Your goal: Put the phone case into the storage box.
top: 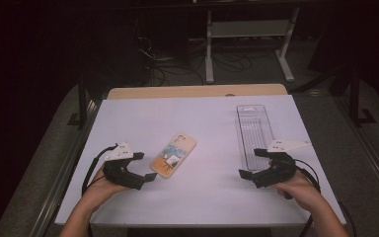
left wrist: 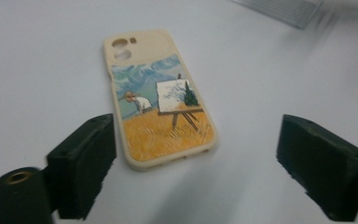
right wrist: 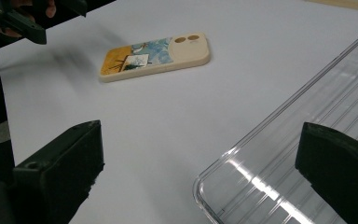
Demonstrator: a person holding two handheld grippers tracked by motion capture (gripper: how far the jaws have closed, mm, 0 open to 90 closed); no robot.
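High view shows the left gripper (top: 145,168), jaws spread and empty, lower left beside the phone case (top: 173,154), right gripper (top: 250,164) likewise spread by the clear tray (top: 253,129).

— Where did the phone case (top: 173,155) lie?
— Flat on the white desk (top: 207,123), just beside the left tongs (top: 144,167), whose jaws stood apart.
— And the right tongs (top: 252,163)?
— Open, at the clear tray's (top: 254,133) near end.

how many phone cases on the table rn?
1. The phone case lies flat, picture side up, left of centre on the white table, just ahead of the open left gripper. The clear tray at right looks empty.
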